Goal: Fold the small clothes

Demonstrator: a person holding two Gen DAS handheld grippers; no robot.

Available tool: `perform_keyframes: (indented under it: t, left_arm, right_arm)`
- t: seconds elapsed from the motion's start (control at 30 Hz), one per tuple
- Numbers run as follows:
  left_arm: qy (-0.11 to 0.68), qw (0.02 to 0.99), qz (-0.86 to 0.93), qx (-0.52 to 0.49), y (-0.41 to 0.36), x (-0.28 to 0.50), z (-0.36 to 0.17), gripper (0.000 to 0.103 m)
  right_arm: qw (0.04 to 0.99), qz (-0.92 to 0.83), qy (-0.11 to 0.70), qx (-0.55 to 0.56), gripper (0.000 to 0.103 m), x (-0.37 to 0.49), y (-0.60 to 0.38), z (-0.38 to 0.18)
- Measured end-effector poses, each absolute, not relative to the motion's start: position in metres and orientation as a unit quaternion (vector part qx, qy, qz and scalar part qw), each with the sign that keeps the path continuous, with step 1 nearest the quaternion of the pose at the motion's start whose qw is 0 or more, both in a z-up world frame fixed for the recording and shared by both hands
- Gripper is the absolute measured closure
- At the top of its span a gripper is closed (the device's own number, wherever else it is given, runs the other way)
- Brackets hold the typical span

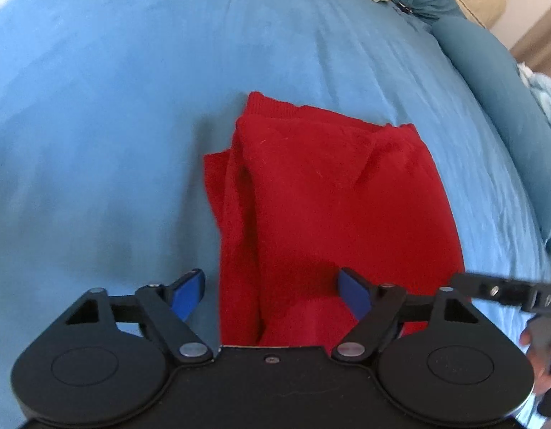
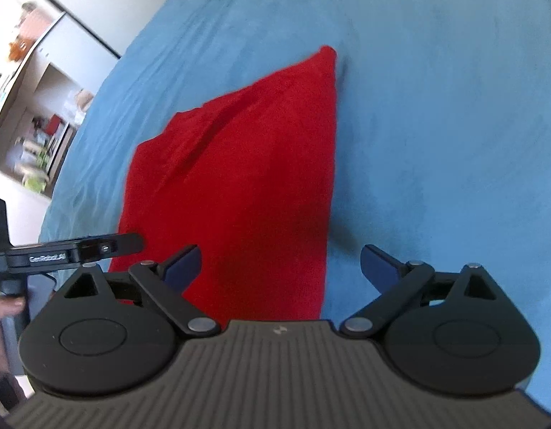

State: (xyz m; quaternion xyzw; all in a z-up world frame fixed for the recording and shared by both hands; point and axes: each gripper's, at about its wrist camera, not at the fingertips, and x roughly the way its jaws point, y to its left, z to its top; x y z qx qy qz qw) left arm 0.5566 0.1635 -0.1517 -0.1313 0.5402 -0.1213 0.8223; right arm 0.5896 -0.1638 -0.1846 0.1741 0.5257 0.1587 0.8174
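Both the left tongs (image 1: 271, 291) and right tongs (image 2: 279, 266) gape empty over the folded red knitted garment (image 1: 325, 193), lying flat on the blue bed (image 1: 114, 107), likely for another fold.

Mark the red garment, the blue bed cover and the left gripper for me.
red garment (image 1: 329, 196), left wrist view, middle of its folded top layer.
blue bed cover (image 1: 114, 107), left wrist view, bare stretch left of the garment.
left gripper (image 1: 271, 289), left wrist view, midway between its blue-padded fingertips.
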Motion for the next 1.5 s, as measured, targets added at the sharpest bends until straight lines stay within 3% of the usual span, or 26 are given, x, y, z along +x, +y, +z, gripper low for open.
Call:
perform_keyframes:
  t: [0.1,0.13,0.23,0.27,0.3,0.37,0.47,0.8,1.07,1.17,1.2,1.3,1.4,1.5]
  left_arm:
    - [0.535,0.82,-0.124,-0.161,0.165,0.563,-0.16,0.026]
    - [0.532,0.821,-0.124,-0.162,0.165,0.565,-0.16,0.038]
    - [0.529,0.821,-0.133,-0.168,0.158,0.563,-0.156,0.066]
    - [0.527,0.823,-0.13,-0.165,0.156,0.563,-0.152,0.071]
    - [0.525,0.826,-0.127,-0.164,0.155,0.563,-0.149,0.075]
    - [0.513,0.833,-0.129,-0.164,0.151,0.558,-0.136,0.077]
    - [0.502,0.838,-0.137,-0.165,0.139,0.543,-0.118,0.078]
    - [0.499,0.837,-0.163,-0.152,0.058,0.428,-0.081,0.078]
    - [0.517,0.835,-0.162,-0.098,0.001,0.379,-0.118,0.077]
    - [0.505,0.847,-0.152,-0.063,-0.003,0.371,-0.116,0.067]
    - [0.502,0.851,-0.144,-0.052,-0.002,0.369,-0.115,0.053]
    - [0.48,0.869,-0.117,-0.021,-0.001,0.361,-0.11,0.025]
    - [0.462,0.882,-0.094,0.011,-0.002,0.354,-0.106,0.022]
    - [0.446,0.891,-0.075,0.041,0.002,0.343,-0.11,0.021]
  right_arm:
    - [0.808,0.168,0.528,0.201,0.01,0.594,-0.164,-0.197]
    - [0.807,0.169,0.527,0.207,0.013,0.595,-0.163,-0.2]
    - [0.807,0.17,0.521,0.222,0.036,0.595,-0.16,-0.203]
    - [0.812,0.17,0.516,0.215,0.05,0.596,-0.158,-0.202]
    - [0.814,0.173,0.512,0.211,0.057,0.593,-0.157,-0.198]
    - [0.821,0.175,0.501,0.209,0.062,0.591,-0.156,-0.19]
    - [0.83,0.18,0.486,0.208,0.063,0.581,-0.158,-0.17]
    - [0.84,0.18,0.478,0.186,0.063,0.466,-0.215,-0.108]
    - [0.829,0.142,0.508,0.184,0.062,0.39,-0.256,-0.145]
    - [0.832,0.133,0.504,0.192,0.049,0.383,-0.263,-0.158]
    - [0.835,0.123,0.502,0.188,0.039,0.382,-0.263,-0.159]
    - [0.845,0.105,0.494,0.179,0.015,0.373,-0.272,-0.157]
    - [0.859,0.095,0.477,0.157,0.006,0.363,-0.28,-0.148]
    - [0.872,0.08,0.469,0.117,0.005,0.359,-0.281,-0.146]
